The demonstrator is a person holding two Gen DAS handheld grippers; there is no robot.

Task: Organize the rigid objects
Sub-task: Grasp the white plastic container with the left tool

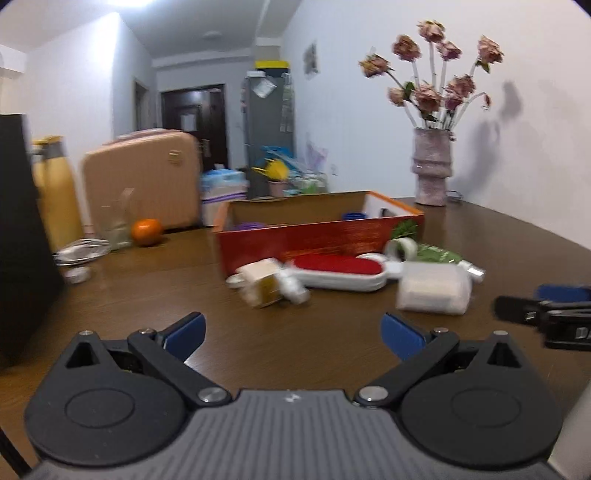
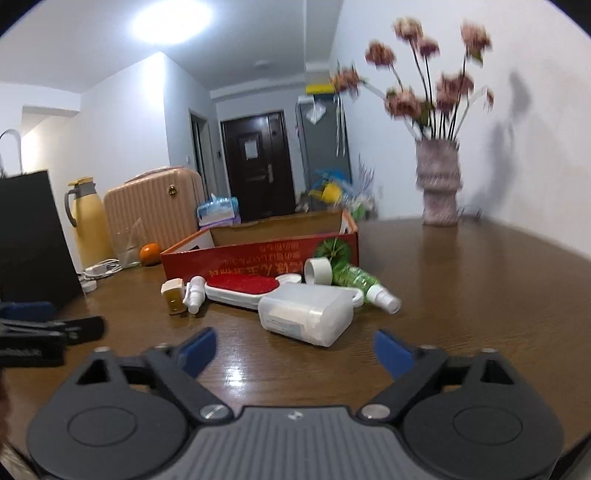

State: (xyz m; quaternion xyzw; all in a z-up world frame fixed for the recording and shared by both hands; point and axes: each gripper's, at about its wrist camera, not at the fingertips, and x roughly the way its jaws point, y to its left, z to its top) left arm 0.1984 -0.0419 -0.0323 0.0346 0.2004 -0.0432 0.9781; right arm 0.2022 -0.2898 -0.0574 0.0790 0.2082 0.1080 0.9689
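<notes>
Brown table [image 2: 461,295] bare before both open claws, red box [image 2: 258,258] beyond clutter

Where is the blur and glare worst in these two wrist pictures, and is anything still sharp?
Left wrist view: motion blur smears the small cream box and translucent plastic container; the left gripper itself stays sharp. Right wrist view: the flowers and vase blur most, the ceiling light blows out white and glares on the table; fisheye bends the walls.
</notes>
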